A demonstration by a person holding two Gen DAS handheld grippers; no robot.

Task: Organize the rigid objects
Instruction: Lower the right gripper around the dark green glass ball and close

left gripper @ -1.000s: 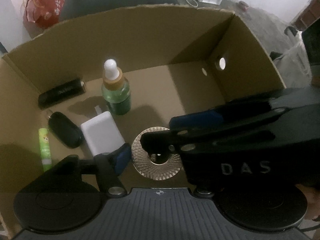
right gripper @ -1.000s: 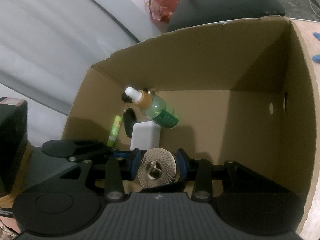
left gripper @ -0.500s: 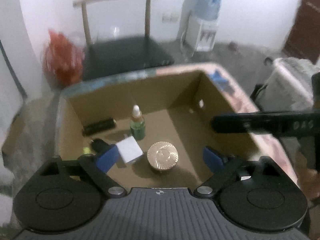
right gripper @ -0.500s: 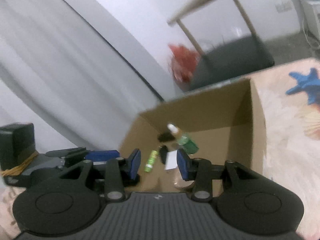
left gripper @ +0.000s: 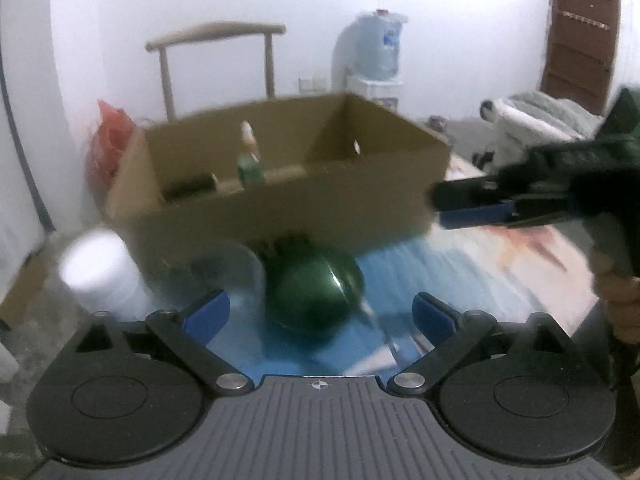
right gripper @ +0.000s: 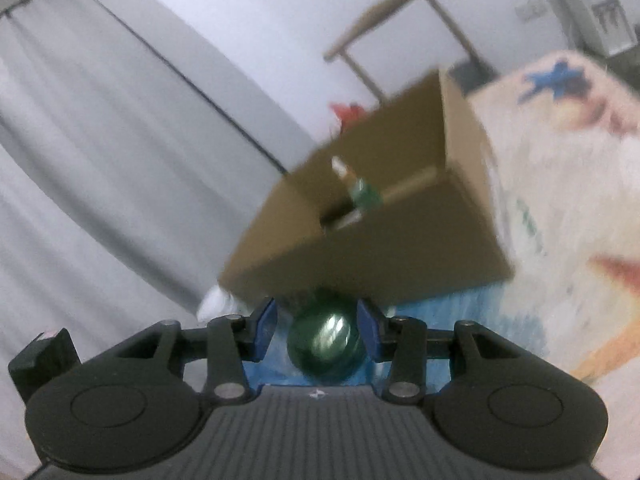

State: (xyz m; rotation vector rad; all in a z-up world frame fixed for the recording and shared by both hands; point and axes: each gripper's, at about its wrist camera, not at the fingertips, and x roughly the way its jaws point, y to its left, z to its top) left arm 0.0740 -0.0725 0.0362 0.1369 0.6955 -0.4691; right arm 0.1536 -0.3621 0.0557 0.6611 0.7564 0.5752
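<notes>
A shiny dark green round object (left gripper: 314, 286) lies on the patterned tablecloth in front of the cardboard box (left gripper: 340, 204). It also shows in the right wrist view (right gripper: 326, 346). My left gripper (left gripper: 322, 312) is open and empty, with the green object ahead between its fingers. My right gripper (right gripper: 316, 328) is open, one finger on each side of the green object; I cannot tell whether they touch it. From the left wrist view the right gripper (left gripper: 476, 204) hangs at the right. A green dropper bottle (left gripper: 250, 162) stands inside the box. Both views are blurred.
A white cylinder (left gripper: 96, 270) and a clear cup (left gripper: 228, 270) stand left of the green object. A black case (left gripper: 188, 190) lies in the box. A chair (left gripper: 218, 64), a red bag (left gripper: 110, 144) and a water dispenser (left gripper: 372, 60) are behind the box.
Both grippers pulled back out of the box and down to the tablecloth. The right gripper let go of the gold ribbed disc, left inside the box. The green object now lies between the fingers.
</notes>
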